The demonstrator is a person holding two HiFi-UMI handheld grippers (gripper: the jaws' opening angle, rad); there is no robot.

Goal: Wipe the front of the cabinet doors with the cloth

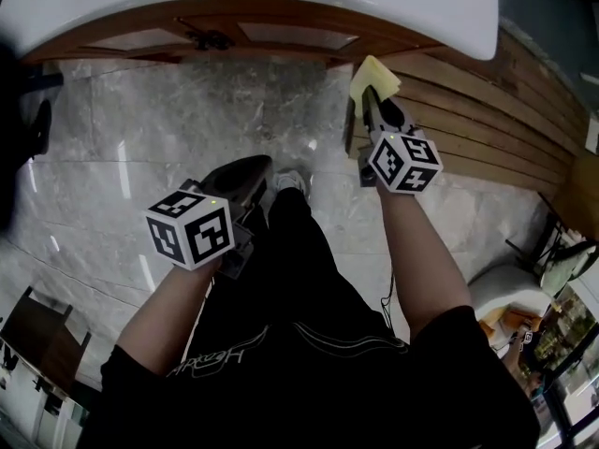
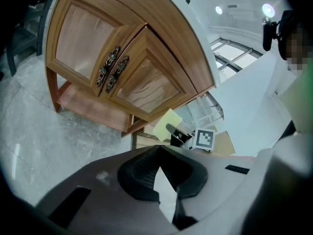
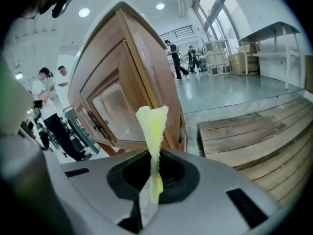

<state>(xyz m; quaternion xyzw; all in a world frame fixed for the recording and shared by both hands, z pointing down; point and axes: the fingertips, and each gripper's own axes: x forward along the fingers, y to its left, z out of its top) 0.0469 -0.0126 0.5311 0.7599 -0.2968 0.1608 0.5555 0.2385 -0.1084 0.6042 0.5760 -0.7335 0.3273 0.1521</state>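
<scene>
My right gripper (image 1: 375, 99) has its jaws clamped on the yellow cloth (image 1: 372, 75), just off the cabinet (image 1: 234, 13) at its right corner. Open marble floor (image 1: 168, 110) lies before the doors (image 2: 107, 67). My left gripper (image 1: 255, 169) hangs low by my leg, jaws together and empty.

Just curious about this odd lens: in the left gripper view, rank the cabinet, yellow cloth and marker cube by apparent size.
1. cabinet, by far
2. yellow cloth
3. marker cube, only a little smaller than the cloth
</scene>
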